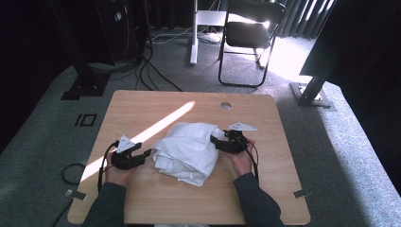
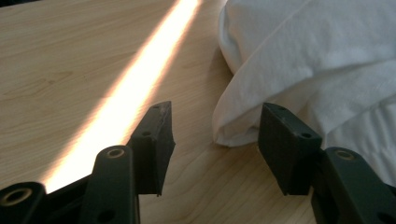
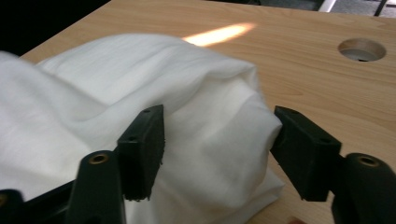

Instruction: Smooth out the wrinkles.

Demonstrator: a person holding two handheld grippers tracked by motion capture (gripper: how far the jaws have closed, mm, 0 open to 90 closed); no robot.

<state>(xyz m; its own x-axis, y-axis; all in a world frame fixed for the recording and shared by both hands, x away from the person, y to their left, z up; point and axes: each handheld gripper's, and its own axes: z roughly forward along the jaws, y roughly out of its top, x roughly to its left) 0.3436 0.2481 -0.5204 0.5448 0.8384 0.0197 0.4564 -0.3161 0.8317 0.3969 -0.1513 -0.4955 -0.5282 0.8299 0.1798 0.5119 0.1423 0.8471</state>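
Here, a white cloth (image 1: 188,151) lies bunched in a loose heap at the middle of the wooden surface (image 1: 142,198), just on the person's side of the sunlit stripe (image 1: 161,124) that crosses the wood. The left claw (image 1: 147,153) sits at the cloth's left edge; seen in the left gripper view, its jaws stand partly apart with bare wood between them, one jaw just beside a folded corner of the fabric, gripping nothing. The right claw (image 1: 213,140) is at the cloth's opposite, far-right edge; in the right gripper view its jaws gape wide on either side of a rounded fold, the pads not pressing it. Both hands thus appear to have let go of the cloth, so the step in hand looks like a release between two folds or a re-grip. The next move likely calls for picking a fresh edge or corner on each side and closing on a thin layer, not the bulk.
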